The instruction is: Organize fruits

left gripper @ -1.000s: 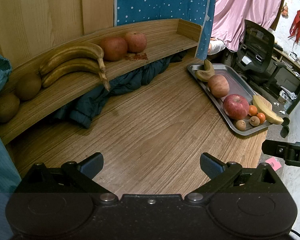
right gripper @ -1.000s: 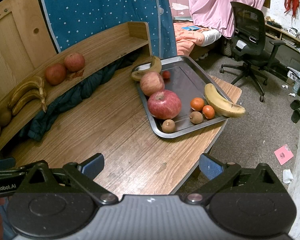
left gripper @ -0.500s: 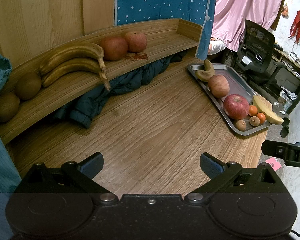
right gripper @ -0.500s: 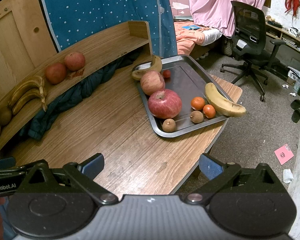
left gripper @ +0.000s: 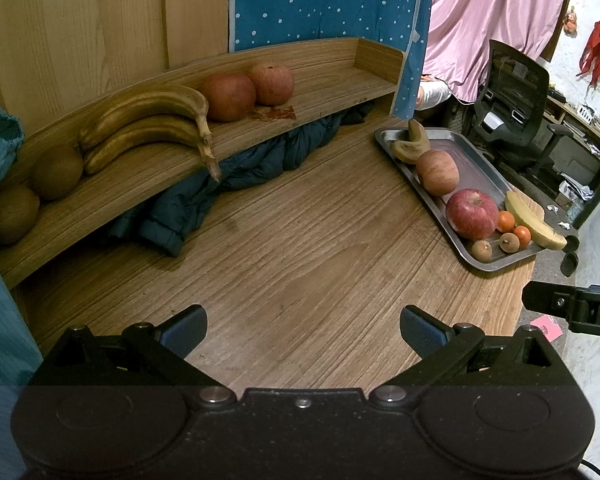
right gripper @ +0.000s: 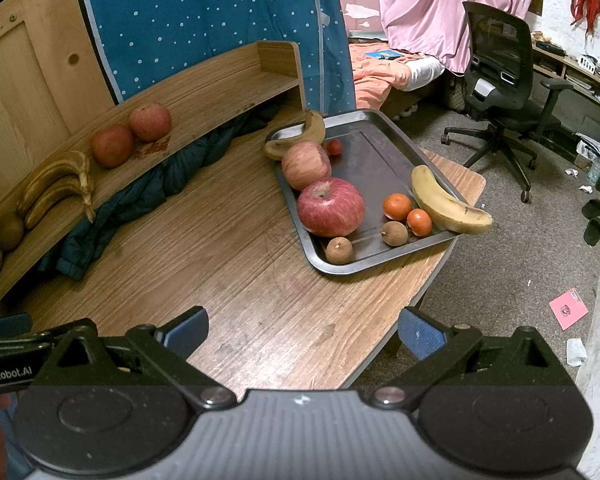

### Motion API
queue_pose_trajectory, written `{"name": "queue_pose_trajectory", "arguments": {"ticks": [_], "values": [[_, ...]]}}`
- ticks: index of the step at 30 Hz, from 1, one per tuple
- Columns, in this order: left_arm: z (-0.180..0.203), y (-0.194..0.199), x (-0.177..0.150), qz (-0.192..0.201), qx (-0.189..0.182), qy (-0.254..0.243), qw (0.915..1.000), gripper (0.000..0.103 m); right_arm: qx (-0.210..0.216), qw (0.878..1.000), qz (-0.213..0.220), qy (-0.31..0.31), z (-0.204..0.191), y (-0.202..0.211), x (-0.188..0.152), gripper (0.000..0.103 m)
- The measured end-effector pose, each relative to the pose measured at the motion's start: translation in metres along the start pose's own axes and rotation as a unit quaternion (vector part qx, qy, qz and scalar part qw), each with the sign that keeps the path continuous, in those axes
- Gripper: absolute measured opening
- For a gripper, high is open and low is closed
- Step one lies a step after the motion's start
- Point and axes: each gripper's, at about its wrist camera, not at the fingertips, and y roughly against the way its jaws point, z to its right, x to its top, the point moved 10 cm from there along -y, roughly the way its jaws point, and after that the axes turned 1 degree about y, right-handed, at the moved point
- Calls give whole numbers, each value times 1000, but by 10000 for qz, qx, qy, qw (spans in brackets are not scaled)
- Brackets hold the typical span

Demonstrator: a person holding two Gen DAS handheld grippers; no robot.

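Both wrist views overlook table [left gripper: 300, 264], sharing tray [right gripper: 384, 132]

Table [right gripper: 236, 276] grained wood; tray [right gripper: 384, 156] smooth dull metal; jacket [left gripper: 236, 176] quilted cloth.

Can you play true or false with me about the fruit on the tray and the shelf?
1. Two apples sit in the metal tray. True.
2. The wooden shelf holds three bananas. False: the bunch has two.
3. Both grippers, left gripper and right gripper, are open and hold nothing. True.
4. The yellow banana lies wholly inside the tray. False: its tip pokes over the rim.
5. The tray holds no small orange fruits. False: two sit there.
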Motion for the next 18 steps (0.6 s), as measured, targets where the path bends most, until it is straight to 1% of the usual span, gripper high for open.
{"name": "queue_pose_trajectory", "arguments": {"ticks": [18], "values": [[0,0,0,-13,17,11,10000,102,7,10000,-30,1,-2,-2,-6,103]]}}
